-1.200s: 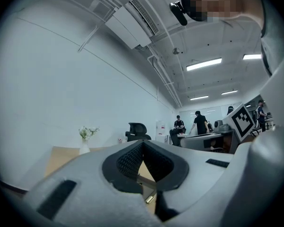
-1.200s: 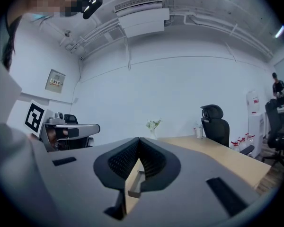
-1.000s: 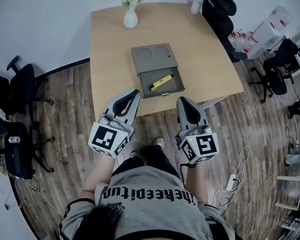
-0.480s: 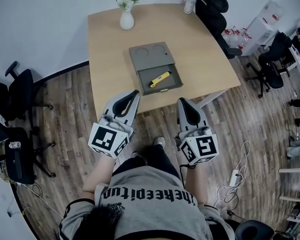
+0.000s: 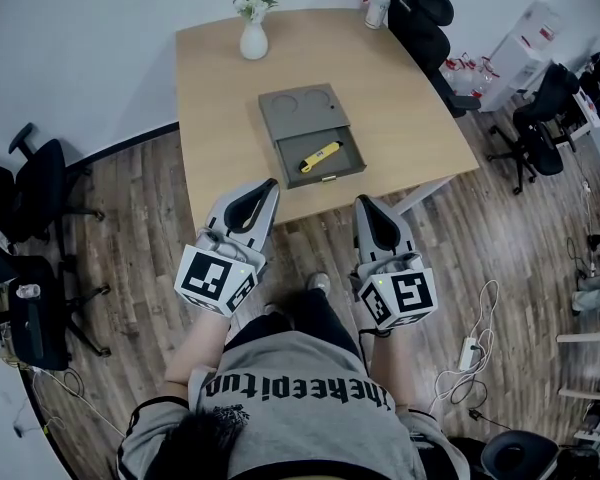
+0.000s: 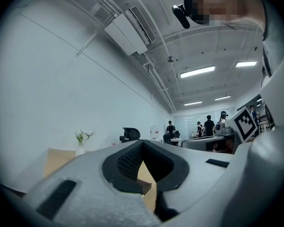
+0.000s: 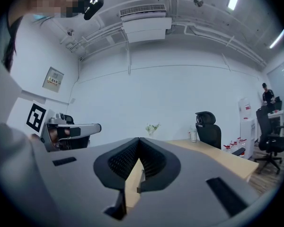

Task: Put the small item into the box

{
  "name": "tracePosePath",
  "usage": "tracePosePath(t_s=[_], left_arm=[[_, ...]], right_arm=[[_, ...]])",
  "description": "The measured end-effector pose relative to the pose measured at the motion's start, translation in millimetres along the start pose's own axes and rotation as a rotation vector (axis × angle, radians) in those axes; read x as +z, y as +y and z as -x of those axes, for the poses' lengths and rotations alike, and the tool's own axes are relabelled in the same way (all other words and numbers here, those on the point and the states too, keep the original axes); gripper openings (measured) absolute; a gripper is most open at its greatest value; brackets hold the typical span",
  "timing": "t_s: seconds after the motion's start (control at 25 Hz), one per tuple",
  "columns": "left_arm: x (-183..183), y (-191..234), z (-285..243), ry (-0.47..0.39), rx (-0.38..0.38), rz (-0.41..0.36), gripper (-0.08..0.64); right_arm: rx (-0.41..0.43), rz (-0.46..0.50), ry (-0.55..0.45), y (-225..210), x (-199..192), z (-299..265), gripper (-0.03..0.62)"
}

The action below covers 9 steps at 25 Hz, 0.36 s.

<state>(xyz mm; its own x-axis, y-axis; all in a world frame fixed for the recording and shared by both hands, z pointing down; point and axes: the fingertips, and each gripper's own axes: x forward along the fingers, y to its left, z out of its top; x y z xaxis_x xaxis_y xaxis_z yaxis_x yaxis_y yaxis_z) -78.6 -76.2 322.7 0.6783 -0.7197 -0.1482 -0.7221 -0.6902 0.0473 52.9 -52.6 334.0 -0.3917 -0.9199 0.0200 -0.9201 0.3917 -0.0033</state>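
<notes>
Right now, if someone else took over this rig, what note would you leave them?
The left gripper is shut and empty, held short of the table.
The right gripper is the same: shut and empty.
The yellow item lies inside the open drawer of the grey box, mid-table.
Done: the item appears to be in the box.
Left: probably only pushing the drawer shut, if that is wanted.

Flower vase (image 5: 253,40) on table (image 5: 220,148); office chair (image 5: 422,6) beside.
</notes>
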Motion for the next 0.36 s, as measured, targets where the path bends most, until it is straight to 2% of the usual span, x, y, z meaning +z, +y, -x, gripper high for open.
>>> tracePosePath(t_s=[0.36], left_arm=[[3.2, -0.3, 1.6, -0.012, -0.015, 0.0, 0.017]], right_arm=[[-0.011, 0.003, -0.002, 3.5, 1.8, 1.8, 0.008]])
